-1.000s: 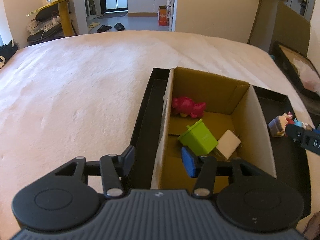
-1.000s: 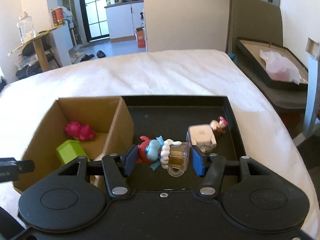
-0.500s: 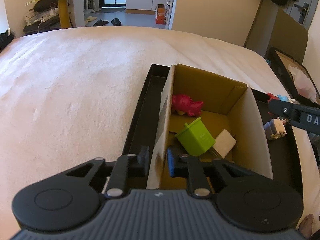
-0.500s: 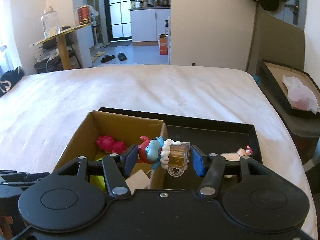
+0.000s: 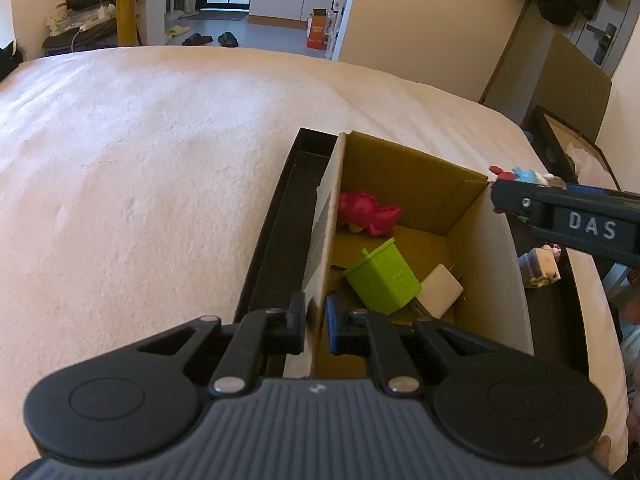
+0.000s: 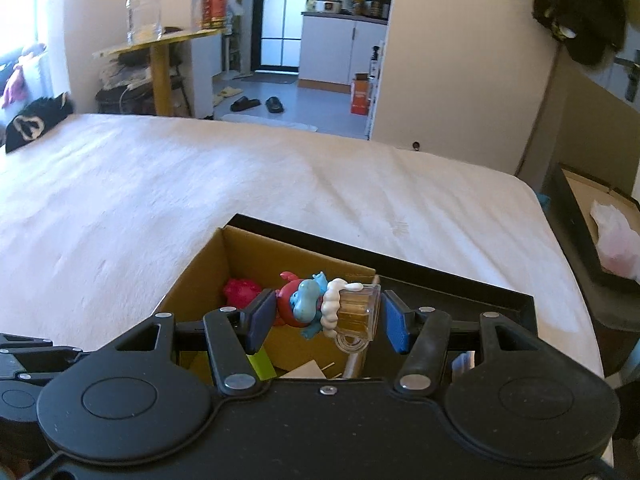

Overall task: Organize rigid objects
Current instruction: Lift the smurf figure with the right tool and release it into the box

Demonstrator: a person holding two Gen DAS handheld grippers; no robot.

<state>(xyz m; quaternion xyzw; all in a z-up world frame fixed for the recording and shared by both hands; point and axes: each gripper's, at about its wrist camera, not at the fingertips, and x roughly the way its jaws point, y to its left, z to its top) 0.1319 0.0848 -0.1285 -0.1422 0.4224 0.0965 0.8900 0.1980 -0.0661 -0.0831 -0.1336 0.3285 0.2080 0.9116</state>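
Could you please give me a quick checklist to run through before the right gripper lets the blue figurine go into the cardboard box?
1. Right gripper shut on the blue figurine: ok.
2. Figurine over the cardboard box opening: ok, just inside its right wall.
3. Left gripper clamped on the box's left wall: ok.
4. Free floor below the figurine: cannot tell; pink toy, green block and white block lie inside.
5. Small figure in the black tray, not yet sorted: not ok.

Matt brown cardboard box (image 5: 416, 176) sits in a smooth black tray (image 5: 272, 232). Fuzzy cream blanket (image 5: 140, 168) underneath. Glossy plastic figurine (image 6: 320, 304) with a clear base; shiny green plastic bin (image 5: 384, 280); grippers, matt black plastic.
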